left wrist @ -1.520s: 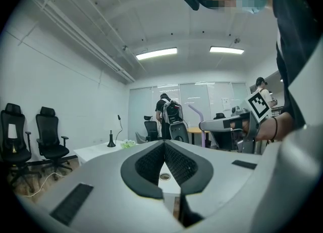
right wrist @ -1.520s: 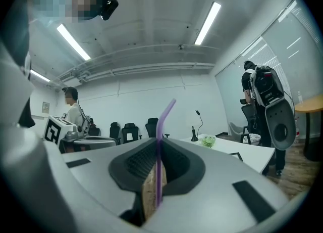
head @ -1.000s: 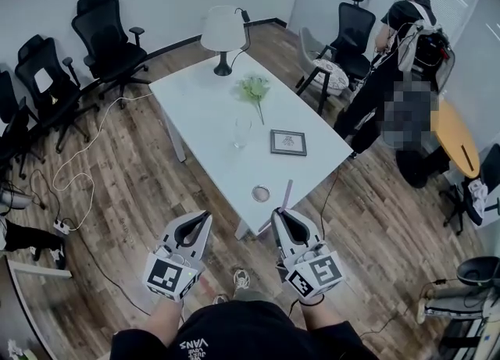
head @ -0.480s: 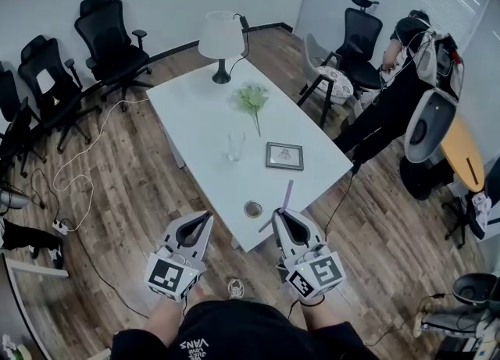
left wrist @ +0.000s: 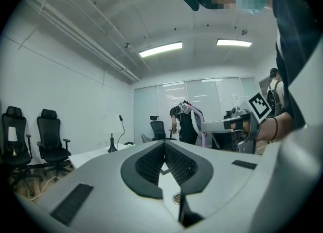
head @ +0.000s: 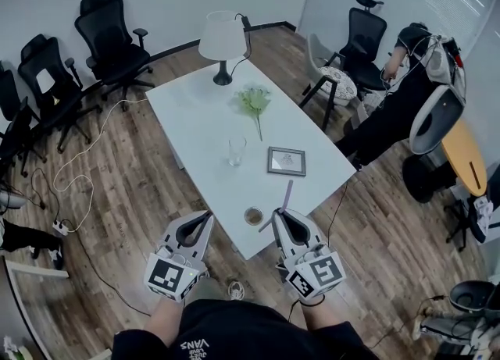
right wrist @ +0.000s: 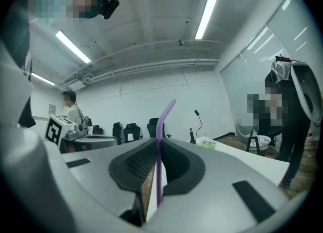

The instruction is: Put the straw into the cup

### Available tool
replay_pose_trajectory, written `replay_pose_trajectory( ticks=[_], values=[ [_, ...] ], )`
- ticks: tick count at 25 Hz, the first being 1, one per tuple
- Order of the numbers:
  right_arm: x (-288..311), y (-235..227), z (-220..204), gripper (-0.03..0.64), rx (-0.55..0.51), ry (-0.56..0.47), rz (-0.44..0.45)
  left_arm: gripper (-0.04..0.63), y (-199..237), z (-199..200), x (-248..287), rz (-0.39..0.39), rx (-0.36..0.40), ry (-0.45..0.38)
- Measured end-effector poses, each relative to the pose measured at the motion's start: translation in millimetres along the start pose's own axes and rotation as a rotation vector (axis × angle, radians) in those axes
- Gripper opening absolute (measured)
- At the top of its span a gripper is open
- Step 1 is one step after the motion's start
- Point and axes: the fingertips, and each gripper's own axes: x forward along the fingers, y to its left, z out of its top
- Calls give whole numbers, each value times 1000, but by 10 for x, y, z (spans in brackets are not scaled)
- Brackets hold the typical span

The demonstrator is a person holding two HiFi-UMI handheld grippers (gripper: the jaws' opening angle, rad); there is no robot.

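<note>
Within the right gripper point(head: 282, 212), straw point(right wrist: 159, 151) stands upright.

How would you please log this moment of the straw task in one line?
right gripper: shut on purple bendy plastic straw | left gripper: shut, empty | clear drinking glass: upright on white table, no straw inside

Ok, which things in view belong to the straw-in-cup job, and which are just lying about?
Job: purple straw in the right gripper; clear glass; maybe the small round cup-like thing.
Lying about: table lamp, green flower sprig, framed picture, office chairs.
</note>
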Motion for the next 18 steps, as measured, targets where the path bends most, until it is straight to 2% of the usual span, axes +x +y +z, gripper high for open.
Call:
replay_pose_trajectory(
  ticks=[18],
  values=[
    [763,35,89,37,11,-2,-101,11,762,81,353,-117,-5,5]
  ],
)
